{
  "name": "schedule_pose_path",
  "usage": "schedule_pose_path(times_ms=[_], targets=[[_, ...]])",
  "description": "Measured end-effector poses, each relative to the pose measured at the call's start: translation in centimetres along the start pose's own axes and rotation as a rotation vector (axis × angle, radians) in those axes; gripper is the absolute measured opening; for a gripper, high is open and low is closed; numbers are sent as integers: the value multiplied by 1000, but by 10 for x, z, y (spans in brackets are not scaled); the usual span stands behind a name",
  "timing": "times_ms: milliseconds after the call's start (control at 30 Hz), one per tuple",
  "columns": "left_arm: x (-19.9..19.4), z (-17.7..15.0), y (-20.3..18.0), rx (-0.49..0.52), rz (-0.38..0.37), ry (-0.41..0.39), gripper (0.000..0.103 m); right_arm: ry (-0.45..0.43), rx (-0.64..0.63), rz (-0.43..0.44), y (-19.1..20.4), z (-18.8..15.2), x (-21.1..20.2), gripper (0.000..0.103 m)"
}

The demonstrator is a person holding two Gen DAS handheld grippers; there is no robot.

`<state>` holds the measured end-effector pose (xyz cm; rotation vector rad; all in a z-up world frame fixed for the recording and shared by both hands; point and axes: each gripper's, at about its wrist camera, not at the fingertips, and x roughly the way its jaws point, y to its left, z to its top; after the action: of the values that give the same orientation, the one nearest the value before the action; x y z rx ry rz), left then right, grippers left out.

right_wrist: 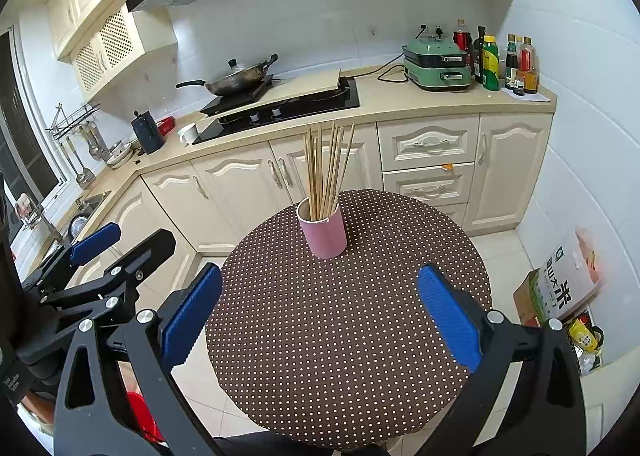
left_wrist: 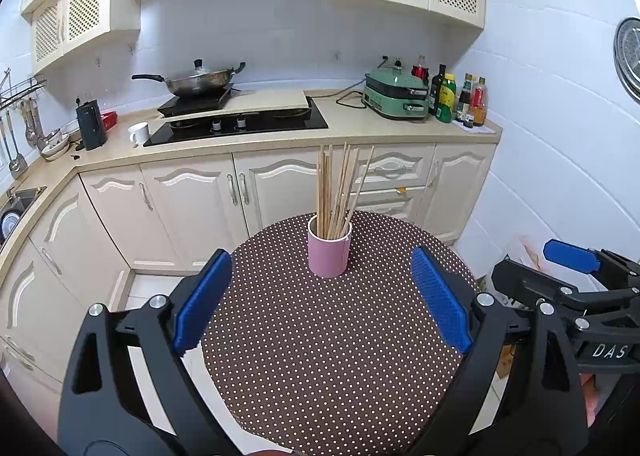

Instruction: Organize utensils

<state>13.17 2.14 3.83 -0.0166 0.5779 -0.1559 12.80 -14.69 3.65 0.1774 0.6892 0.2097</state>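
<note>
Chopsticks (left_wrist: 338, 188) upright in pink cup (left_wrist: 329, 252) on desk (left_wrist: 320, 336); both hand-held grippers, left (left_wrist: 320, 300) and right (right_wrist: 320, 316), spread, empty; keep yours clear of cup, avoid tipping.

A round bench with a brown cloth full of white dots (right_wrist: 344, 336) holds a pink round cup (right_wrist: 323, 231). A bunch of long thin wooden chopsticks (right_wrist: 326, 172) stands in the cup. The right gripper (right_wrist: 320, 314) hangs over the near side of the bench, its blue pads (right_wrist: 450, 316) wide apart with nothing between them. The left gripper (right_wrist: 120, 240) is off to the side, away from the bench.
</note>
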Motion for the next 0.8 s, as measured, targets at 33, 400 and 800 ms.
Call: schedule_pose_path(times_ms=[33,400,800], targets=[[1,0,0,4,-3,4,89,0,1,0,0,0,0,95],[5,0,2,1,-3,3,89,-6,3,-4,0,2,2,95],[12,3,5,-9,0,8,89,3,5,-1,3,6,8,95]])
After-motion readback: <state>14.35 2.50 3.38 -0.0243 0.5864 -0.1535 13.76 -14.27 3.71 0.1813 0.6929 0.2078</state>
